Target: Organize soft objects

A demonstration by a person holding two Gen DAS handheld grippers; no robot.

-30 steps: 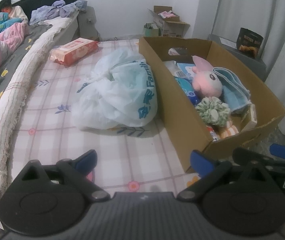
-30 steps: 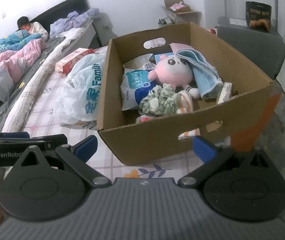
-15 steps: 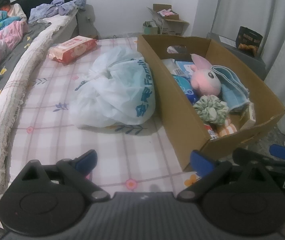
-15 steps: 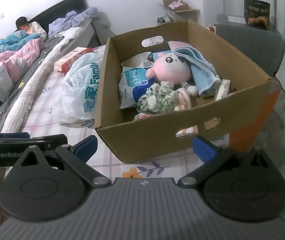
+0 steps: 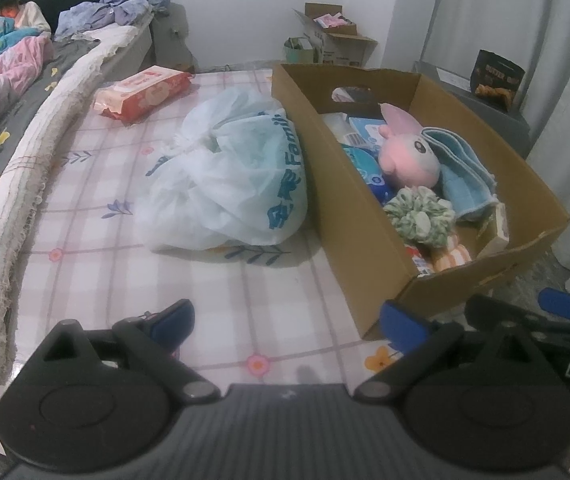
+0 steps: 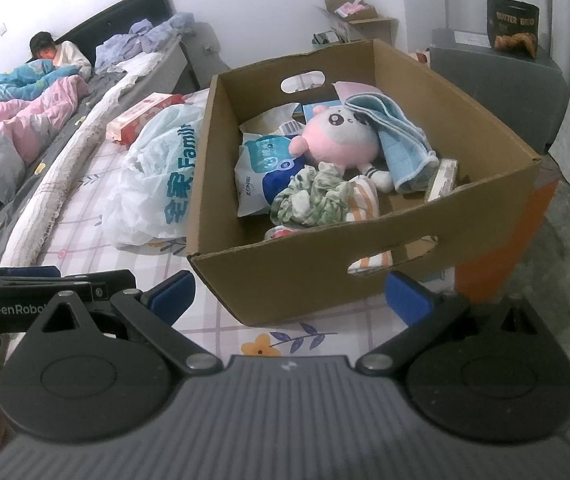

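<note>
A cardboard box [image 6: 317,276] [image 5: 349,216] stands on the checked bed sheet [image 5: 125,264]. Inside it lie a pink plush toy [image 6: 337,140] [image 5: 409,156], a blue towel [image 6: 397,140] [image 5: 465,176], a green scrunchie [image 6: 313,196] [image 5: 421,216], an orange-striped cloth [image 6: 365,200] and a blue-white packet [image 6: 261,172]. A white plastic bag [image 5: 229,184] [image 6: 153,188] rests against the box's left side. My left gripper [image 5: 287,320] is open over the sheet, near the box's front corner. My right gripper [image 6: 289,294] is open in front of the box's near wall, holding nothing.
A red wipes pack [image 5: 141,92] lies further back on the sheet. A rolled white blanket edge [image 5: 25,184] runs along the left, with a person [image 6: 57,54] lying under quilts beyond. A grey cabinet [image 6: 501,80] carrying a dark bag stands at the right; small boxes [image 5: 333,36] sit by the wall.
Both grippers have shifted slightly, so the box and bag sit a little differently in view. Both stay open and nothing has been picked up.
</note>
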